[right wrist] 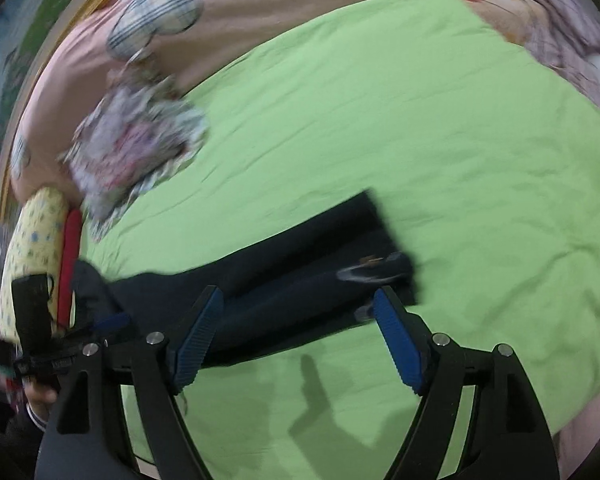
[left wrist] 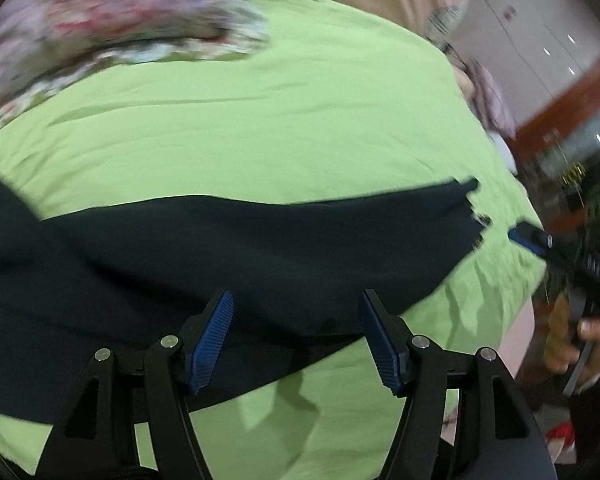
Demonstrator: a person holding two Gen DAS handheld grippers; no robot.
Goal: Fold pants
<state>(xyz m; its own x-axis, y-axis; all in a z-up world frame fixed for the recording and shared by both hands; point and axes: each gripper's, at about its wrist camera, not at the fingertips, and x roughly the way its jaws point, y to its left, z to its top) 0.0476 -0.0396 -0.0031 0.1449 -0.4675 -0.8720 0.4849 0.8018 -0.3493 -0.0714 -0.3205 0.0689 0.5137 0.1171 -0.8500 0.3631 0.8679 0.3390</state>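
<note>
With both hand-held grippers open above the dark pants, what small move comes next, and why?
Probably bring the left hand-held gripper down onto the left end of the long dark navy pants to fold them toward the waistband. They lie as a long strip on the light green sheet, and nothing is between either gripper's fingers.

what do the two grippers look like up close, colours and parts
Both match. The left gripper and right gripper each have a black frame of angular linkage arms with triangular cut-outs, joined by round silver pins. The jaws carry blue ribbed pads. In the left view the right gripper shows a black body with a blue tip. A dark sleeve covers the wrist of the hand holding it.
</note>
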